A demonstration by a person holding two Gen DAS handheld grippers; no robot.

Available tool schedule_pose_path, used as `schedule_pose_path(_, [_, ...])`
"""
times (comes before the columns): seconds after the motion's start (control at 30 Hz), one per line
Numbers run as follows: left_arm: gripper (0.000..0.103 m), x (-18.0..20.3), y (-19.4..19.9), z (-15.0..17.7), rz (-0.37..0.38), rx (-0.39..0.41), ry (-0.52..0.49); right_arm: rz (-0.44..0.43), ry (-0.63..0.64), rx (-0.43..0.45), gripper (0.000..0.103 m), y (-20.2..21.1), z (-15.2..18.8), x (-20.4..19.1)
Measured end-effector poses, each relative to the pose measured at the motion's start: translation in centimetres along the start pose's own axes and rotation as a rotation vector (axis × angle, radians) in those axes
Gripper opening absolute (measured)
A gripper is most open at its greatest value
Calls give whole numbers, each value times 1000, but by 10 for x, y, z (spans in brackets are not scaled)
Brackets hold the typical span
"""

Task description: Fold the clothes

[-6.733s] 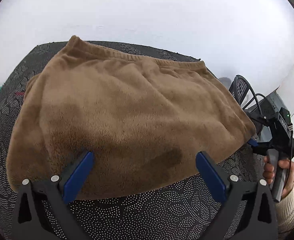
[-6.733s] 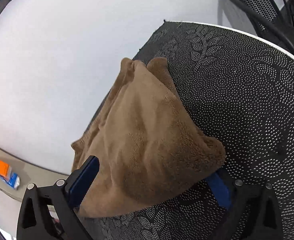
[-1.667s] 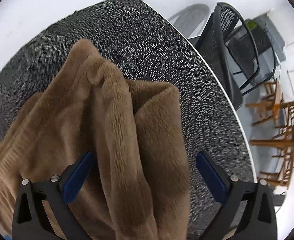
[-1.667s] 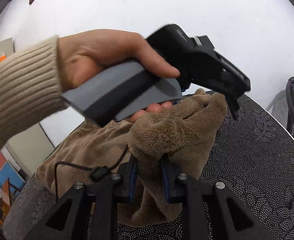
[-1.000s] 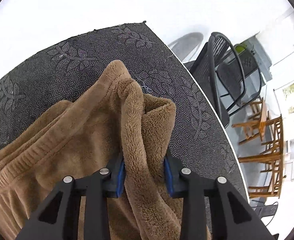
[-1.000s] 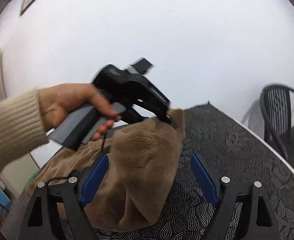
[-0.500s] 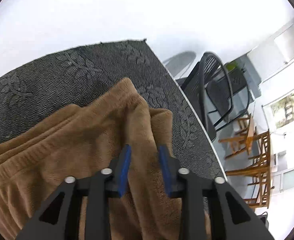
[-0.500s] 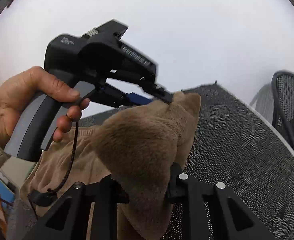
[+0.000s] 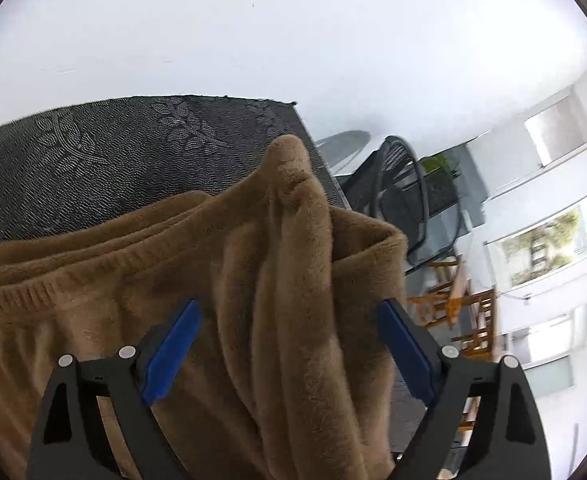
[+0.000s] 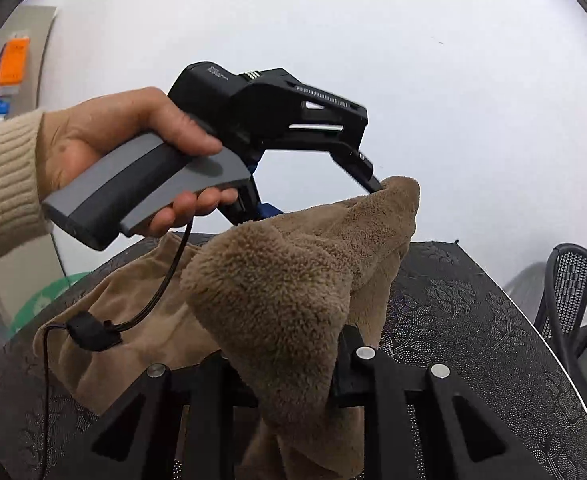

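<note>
Hanging between my two tools, the brown fleece garment is partly lifted off the counter, with its ribbed waistband trailing toward the left of the left wrist view and its lower portion still resting on the dark patterned cloth that covers the counter.

Right tool: its jaws are pressed together on a thick bunch of the fleece, which bulges upward and spills over both fingers. The blue pads are hidden by the fabric.

Left tool: its jaws are opening and stand widely spread. A vertical fold of the garment runs up between them, and the blue pads stand clear of the fabric on both sides. In the right wrist view, one tip of this tool lies against the raised peak of the garment.

My left hand wraps the grey handle of the left tool, with a cream ribbed sleeve at the wrist. A black cable hangs from the handle to a small connector lying on the fabric.

Surroundings: a black mesh chair stands beside the counter, wooden chairs are further off, and a white wall is behind. No containers are in view.
</note>
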State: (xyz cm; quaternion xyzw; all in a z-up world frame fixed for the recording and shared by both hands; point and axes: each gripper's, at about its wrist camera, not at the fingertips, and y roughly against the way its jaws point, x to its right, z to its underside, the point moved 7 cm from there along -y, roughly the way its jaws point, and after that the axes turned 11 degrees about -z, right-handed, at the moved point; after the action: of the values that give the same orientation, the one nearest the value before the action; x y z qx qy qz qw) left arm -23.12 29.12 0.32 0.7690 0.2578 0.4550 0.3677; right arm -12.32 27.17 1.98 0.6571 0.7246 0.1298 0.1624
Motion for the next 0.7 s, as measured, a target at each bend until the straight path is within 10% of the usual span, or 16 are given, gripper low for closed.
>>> schedule_pose_path(0.17, [98, 11, 1, 5, 100, 3, -18, -7, 2, -4, 23, 6, -1, 2])
schedule_pose_path(0.4, [102, 23, -33, 14, -111, -71, -116, -19, 51, -6, 23, 2, 5, -6])
schedule_pose_path(0.47, [71, 22, -43, 15, -203, -83, -151, -19, 61, -7, 23, 2, 7, -8])
schedule_pose_path(0.5, [39, 21, -46, 16, -233, -88, -163, -19, 64, -8, 23, 2, 8, -8])
schedule_pose_path(0.7, [34, 21, -33, 14, -227, -44, -179, -27, 46, -5, 23, 4, 1, -3])
